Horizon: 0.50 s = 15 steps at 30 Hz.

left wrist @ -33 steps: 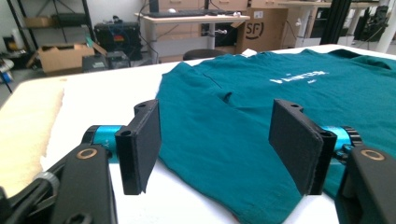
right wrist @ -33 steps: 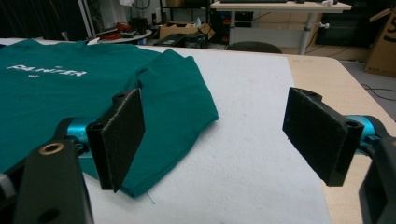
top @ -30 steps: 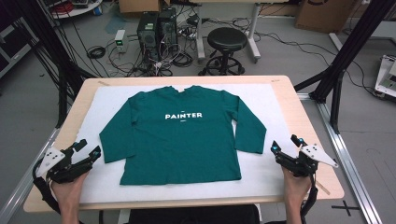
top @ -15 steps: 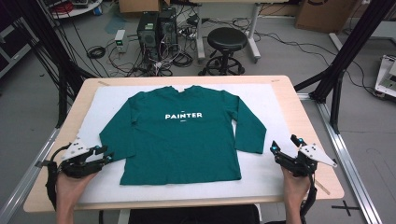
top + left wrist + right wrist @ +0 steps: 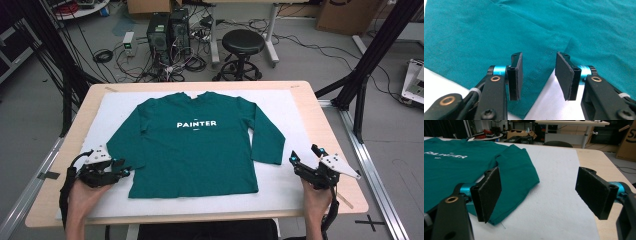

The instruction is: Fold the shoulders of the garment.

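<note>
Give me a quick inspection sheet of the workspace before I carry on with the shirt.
Surface: wooden table under a white mat.
Job's things: green shirt lies flat, front up, print reading PAINTER, sleeves angled down beside the body.
Clutter: nothing seen on the mat.
Grippers: left gripper has just been closing; jaws stand apart over the sleeve cuff, pads not pressing. Right gripper open, nothing between its jaws, beside the other sleeve.
Cables: one trails from each gripper; tangled leads on the floor.
Surroundings: black stool, computer towers, cardboard boxes.
</note>
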### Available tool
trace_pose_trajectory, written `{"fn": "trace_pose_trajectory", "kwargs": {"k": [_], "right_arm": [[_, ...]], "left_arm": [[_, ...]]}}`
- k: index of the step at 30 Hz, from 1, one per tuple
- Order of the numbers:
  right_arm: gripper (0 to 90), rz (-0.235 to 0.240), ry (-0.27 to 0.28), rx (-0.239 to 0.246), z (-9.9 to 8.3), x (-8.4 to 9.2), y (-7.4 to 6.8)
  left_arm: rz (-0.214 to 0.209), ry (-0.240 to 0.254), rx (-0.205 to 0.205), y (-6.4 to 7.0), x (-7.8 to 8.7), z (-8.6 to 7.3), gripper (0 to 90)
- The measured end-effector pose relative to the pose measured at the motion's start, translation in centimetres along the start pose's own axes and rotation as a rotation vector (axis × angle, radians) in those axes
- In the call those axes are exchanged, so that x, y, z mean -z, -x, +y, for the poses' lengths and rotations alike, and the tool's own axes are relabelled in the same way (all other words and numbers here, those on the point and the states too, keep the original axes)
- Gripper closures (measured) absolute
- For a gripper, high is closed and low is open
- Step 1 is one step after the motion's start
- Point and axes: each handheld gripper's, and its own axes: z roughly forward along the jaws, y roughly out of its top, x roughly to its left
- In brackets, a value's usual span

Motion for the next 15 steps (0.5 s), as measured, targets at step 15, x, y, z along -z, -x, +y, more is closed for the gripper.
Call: {"fn": "trace_pose_trajectory", "kwargs": {"k": [15], "right_arm": [[21.4, -0.007, -0.007, 0.003, 0.03, -0.05, -0.10]], "left_arm": [[0.008, -0.029, 0.010, -0.17, -0.63, 0.11, 57.0]]}}
